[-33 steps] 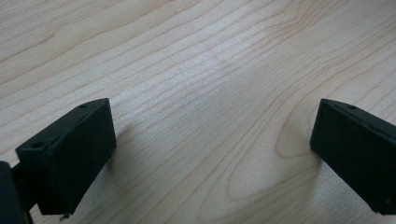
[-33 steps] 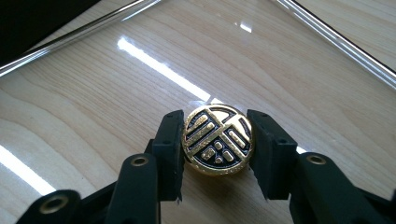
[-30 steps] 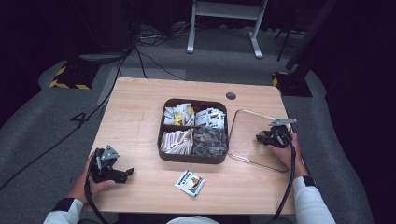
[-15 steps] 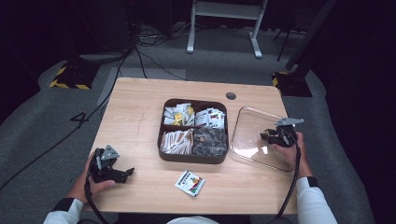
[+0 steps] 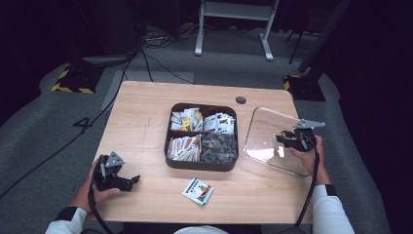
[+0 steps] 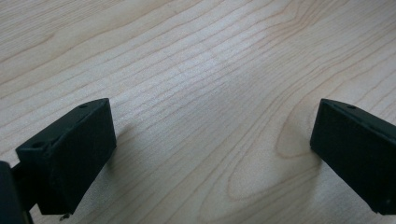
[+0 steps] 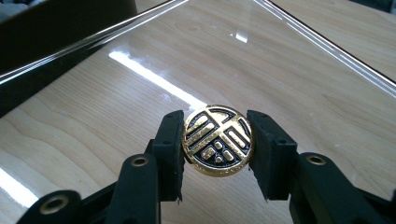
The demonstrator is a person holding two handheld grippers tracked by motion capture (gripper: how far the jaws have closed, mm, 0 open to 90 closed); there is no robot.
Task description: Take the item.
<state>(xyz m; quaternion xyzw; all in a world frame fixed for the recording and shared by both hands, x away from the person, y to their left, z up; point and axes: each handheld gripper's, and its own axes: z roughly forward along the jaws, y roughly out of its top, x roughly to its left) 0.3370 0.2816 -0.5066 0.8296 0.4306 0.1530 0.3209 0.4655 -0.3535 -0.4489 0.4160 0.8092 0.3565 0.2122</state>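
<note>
A clear square lid [image 5: 269, 132] hangs tilted above the table, to the right of the dark four-compartment box [image 5: 202, 165]. My right gripper [image 5: 286, 139] is shut on the lid's round gold-and-black knob [image 7: 217, 140], and both pads press its sides in the right gripper view [image 7: 217, 150]. The lid's clear pane [image 7: 261, 60] stretches away behind the knob. My left gripper [image 5: 130, 180] rests on the table's front left corner, apart from the box. Its jaws stand wide open over bare wood [image 6: 212, 154].
The box holds several packets and sachets in its compartments. A single colourful packet [image 5: 198, 190] lies on the table in front of the box. A small dark hole cover [image 5: 240, 100] sits near the table's far edge. A white stand [image 5: 234, 9] is on the floor beyond.
The right gripper has risen with the lid, which now hangs tilted off the table instead of lying flat. The left gripper has not moved.
</note>
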